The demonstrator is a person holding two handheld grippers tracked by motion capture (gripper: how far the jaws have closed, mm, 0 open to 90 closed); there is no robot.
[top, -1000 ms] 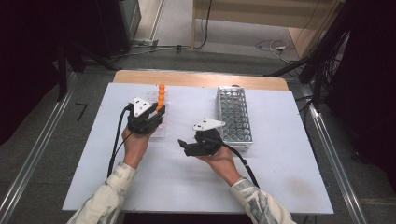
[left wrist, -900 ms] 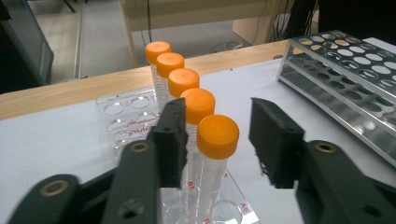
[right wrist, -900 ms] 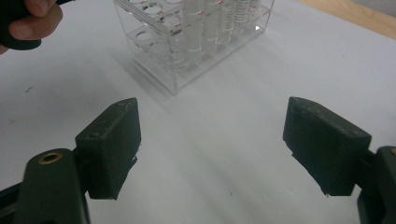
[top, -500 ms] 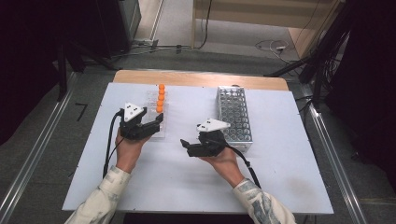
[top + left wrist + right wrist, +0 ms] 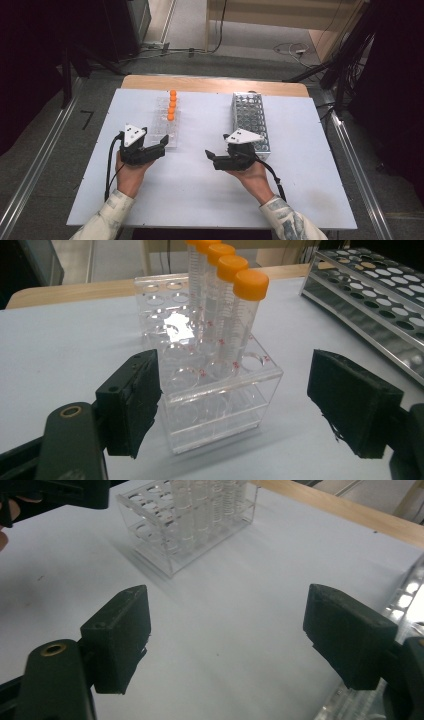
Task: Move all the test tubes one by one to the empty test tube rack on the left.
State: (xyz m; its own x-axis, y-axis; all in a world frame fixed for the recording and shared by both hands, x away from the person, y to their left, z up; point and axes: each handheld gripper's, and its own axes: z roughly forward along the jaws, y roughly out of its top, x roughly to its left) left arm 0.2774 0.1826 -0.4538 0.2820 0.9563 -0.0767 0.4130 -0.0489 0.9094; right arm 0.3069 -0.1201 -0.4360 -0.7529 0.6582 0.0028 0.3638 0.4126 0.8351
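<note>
Orange-capped tubes (image 5: pixel 171 105) standing in clear rack (image 5: pixel 165 131) on white tabletop (image 5: pixel 200 190), high view: I'm backing left hand-held gripper (image 5: pixel 159 148) off, jaws just opening, empty.
Left gripper view: rack (image 5: pixel 210 385) sitting between spread jaws, untouched; tube placement looking finished.
Right gripper view: right hand-held gripper (image 5: pixel 225 645) gaping, empty, metal rack (image 5: pixel 400 610) alongside.
</note>
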